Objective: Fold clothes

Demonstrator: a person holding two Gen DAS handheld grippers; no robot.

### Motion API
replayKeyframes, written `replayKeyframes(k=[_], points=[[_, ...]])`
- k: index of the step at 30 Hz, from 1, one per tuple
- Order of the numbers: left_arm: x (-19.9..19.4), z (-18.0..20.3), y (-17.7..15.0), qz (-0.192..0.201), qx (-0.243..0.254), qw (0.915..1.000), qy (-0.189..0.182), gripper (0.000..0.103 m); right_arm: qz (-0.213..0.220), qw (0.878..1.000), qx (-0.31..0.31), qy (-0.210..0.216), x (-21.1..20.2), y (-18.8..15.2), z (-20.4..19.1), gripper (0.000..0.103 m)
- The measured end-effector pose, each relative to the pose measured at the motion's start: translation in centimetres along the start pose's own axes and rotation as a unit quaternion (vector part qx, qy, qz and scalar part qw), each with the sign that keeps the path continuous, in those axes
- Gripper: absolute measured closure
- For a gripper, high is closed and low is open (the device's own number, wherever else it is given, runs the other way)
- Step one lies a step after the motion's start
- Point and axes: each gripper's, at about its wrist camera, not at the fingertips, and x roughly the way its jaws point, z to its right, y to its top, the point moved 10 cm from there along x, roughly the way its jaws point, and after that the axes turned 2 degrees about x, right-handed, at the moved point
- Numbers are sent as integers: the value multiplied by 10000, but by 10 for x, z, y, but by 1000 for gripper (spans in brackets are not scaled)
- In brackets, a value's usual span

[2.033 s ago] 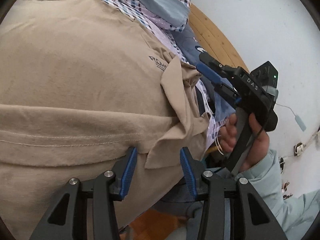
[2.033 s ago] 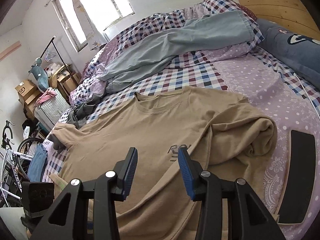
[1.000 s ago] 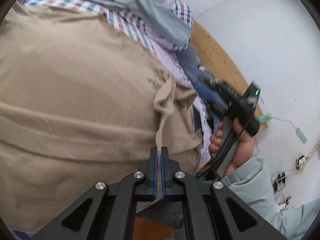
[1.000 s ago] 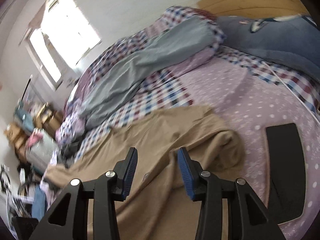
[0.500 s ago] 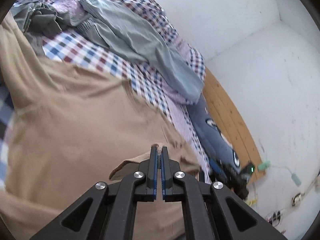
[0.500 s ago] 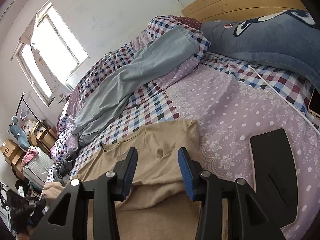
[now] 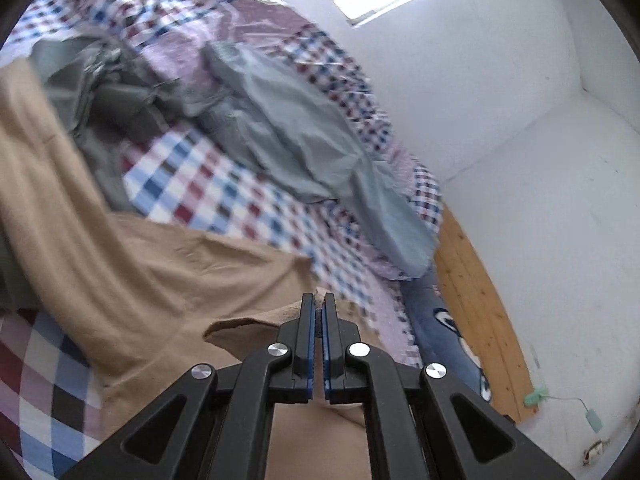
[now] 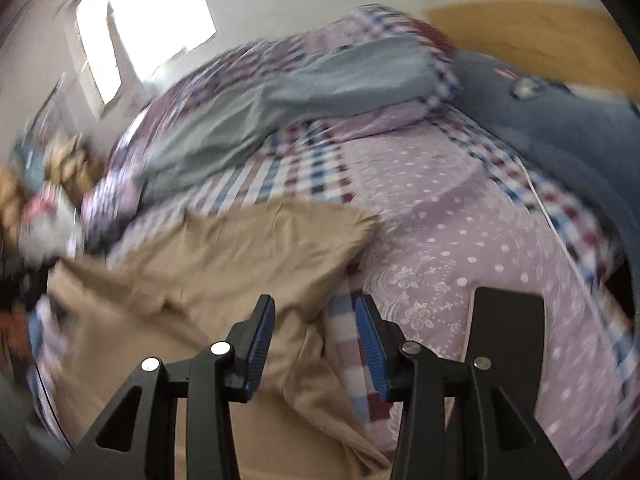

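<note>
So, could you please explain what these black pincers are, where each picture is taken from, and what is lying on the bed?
There is no robot here. A person holds a two-finger gripper in each hand, and each gripper carries a wide-angle camera looking forward along its fingers. That is why black arms with blue pads fill the bottom of both pictures.

One picture comes from the left gripper. Its jaws are shut on a pinch of the tan T-shirt, the garment being folded.

The other comes from the right gripper. Its jaws stand open and hold nothing; the tan shirt lies below them. This picture is blurred.

Everything lies on a bed with a checked and purple cover. A grey-blue garment lies further back, a blue pillow lies by the wooden headboard, and a flat black object lies near the right gripper.
</note>
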Motion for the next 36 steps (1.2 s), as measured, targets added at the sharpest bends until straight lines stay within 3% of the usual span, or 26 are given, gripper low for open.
replayKeyframes(k=[5, 11, 15, 17, 18, 21, 24, 27, 31, 36], points=[[12, -33, -13, -137, -486, 9986, 122, 102, -130, 9927, -1193, -144, 0, -23, -29, 58], [18, -15, -17, -260, -429, 9987, -103, 102, -443, 9586, -2704, -769, 16, -58, -58, 60], [19, -3, -19, -332, -356, 9986, -208, 102, -699, 9367, -3204, -1224, 36, -73, -56, 63], [18, -3, -17, -309, -383, 9985, -227, 102, -754, 9290, -3309, -1474, 43, -73, -50, 78], [18, -5, -15, -293, -413, 9985, -230, 102, -774, 9275, -3277, -1626, 44, -71, -43, 95], [18, -12, -12, -274, -536, 9980, -210, 102, -665, 9326, -2901, -2043, 39, -56, -16, 98], [20, -14, -14, -357, -660, 9968, -277, 102, -435, 9621, -1832, -1975, 24, -34, 15, 98], [29, -6, -28, -672, -561, 9958, -272, 102, -522, 9831, -632, -1636, 22, -31, 55, 98], [43, -9, -49, -996, -541, 9935, -83, 102, -943, 9875, 32, -1266, 36, -46, 74, 98], [36, -2, -42, -773, -664, 9940, -398, 102, -896, 9853, -259, -1429, 34, -46, 68, 97]])
